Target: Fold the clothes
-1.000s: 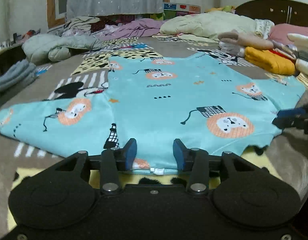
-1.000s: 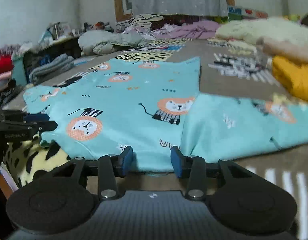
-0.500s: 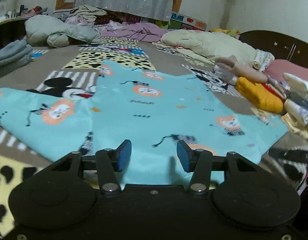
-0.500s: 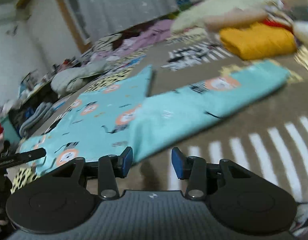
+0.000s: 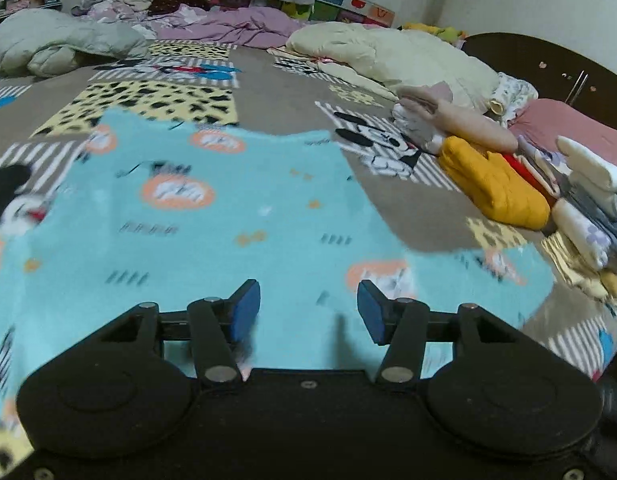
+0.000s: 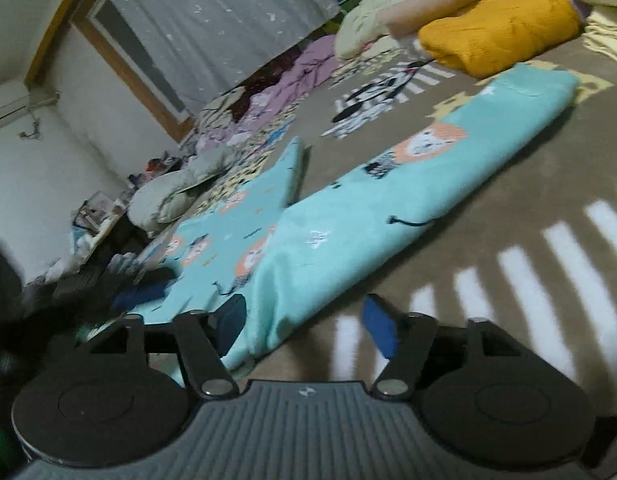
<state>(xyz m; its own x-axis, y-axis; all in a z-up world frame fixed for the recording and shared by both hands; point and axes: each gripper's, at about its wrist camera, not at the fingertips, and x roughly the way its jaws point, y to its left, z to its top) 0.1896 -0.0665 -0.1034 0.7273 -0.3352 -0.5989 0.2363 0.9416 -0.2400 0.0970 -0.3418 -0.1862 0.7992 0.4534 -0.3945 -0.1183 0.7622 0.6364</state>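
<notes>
A light blue child's top with orange lion prints (image 5: pixel 244 216) lies spread flat on the patterned bed cover (image 5: pixel 420 196). My left gripper (image 5: pixel 308 312) hovers open above the top's body, with nothing between its blue pads. In the right wrist view the top's long sleeve (image 6: pixel 408 184) stretches away to the upper right, with its cuff near the yellow folded garment. My right gripper (image 6: pixel 304 324) stands open at the sleeve's near edge, where the fabric (image 6: pixel 268 292) bulges between its fingers. The other gripper (image 6: pixel 140 292) shows dimly at the left, blurred.
Folded clothes are stacked at the right: a yellow garment (image 5: pixel 496 184), a beige one (image 5: pixel 468 124) and white pieces (image 5: pixel 588 200). A cream duvet (image 5: pixel 388 56), purple bedding (image 5: pixel 228 28) and a grey bundle (image 5: pixel 60 44) lie at the back. A dark headboard (image 5: pixel 548 68) stands behind.
Both grippers have swung right and advanced. The left one has moved from the hem onto the body. The right one has turned along the sleeve and opened wider.
</notes>
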